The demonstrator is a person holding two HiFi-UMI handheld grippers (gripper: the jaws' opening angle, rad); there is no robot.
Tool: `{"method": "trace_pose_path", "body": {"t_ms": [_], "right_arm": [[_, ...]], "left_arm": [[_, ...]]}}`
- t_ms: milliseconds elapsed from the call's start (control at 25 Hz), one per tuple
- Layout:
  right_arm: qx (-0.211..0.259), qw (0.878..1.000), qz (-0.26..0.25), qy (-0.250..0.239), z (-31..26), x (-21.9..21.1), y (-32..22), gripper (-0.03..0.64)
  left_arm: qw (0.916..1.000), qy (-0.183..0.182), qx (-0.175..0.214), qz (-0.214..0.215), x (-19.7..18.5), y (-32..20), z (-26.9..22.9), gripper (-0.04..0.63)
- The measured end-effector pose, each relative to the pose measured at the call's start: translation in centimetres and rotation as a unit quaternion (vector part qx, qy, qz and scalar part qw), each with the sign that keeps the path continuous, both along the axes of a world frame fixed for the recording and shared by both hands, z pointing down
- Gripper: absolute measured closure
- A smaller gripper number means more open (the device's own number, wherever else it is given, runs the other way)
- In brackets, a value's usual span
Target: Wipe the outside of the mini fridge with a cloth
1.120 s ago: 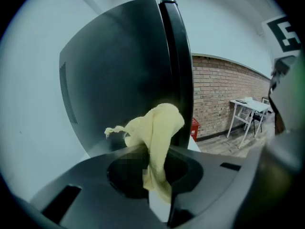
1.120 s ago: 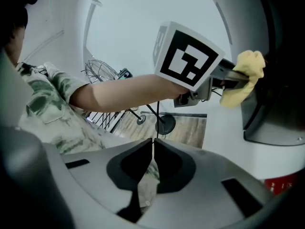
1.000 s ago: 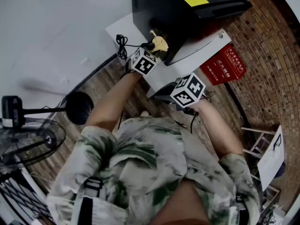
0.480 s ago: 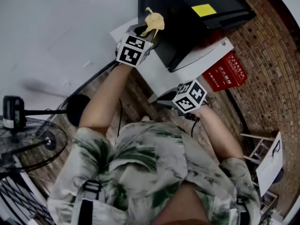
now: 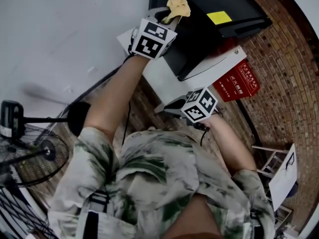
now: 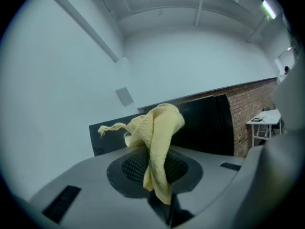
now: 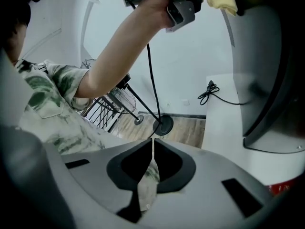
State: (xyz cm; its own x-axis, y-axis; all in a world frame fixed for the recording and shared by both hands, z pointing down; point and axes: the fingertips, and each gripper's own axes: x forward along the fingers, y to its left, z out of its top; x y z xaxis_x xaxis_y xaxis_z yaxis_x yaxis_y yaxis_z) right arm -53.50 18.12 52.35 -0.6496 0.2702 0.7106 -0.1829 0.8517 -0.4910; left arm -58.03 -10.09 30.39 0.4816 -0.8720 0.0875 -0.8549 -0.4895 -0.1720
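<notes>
Head view: our left gripper (image 5: 166,17) holds the yellow cloth (image 5: 177,5) at the upper edge of the black mini fridge (image 5: 202,41).
The fridge stands on a white table (image 5: 162,78) by the wall. In the left gripper view the fingers are clamped on a narrow fold of the cloth and the rest hangs loose; we cannot tell if it touches the fridge. Our right gripper (image 7: 152,143) waits low beside the table, its fingers together with nothing between them. We think the thin fold may slip out once we drag it along the door, because the grip is small. The bare fingers may then scrape the black surface, and the unsupported fridge may shift if we press too hard.
</notes>
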Motion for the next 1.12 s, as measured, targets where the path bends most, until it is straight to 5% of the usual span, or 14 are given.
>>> {"method": "trace_pose_path", "body": {"t_ms": [440, 1120], "right_arm": [[-0.010, 1.000, 0.013, 0.005, 1.0, 1.0, -1.1, 0.583], [-0.028, 0.999, 0.012, 0.008, 2.8, 0.1, -3.5, 0.583]], "left_arm": [[0.9982, -0.004, -0.060, -0.006, 0.6, -0.6, 9.2, 0.520], [0.9843, -0.032, -0.173, 0.000, 0.6, -1.7, 23.1, 0.520]]}}
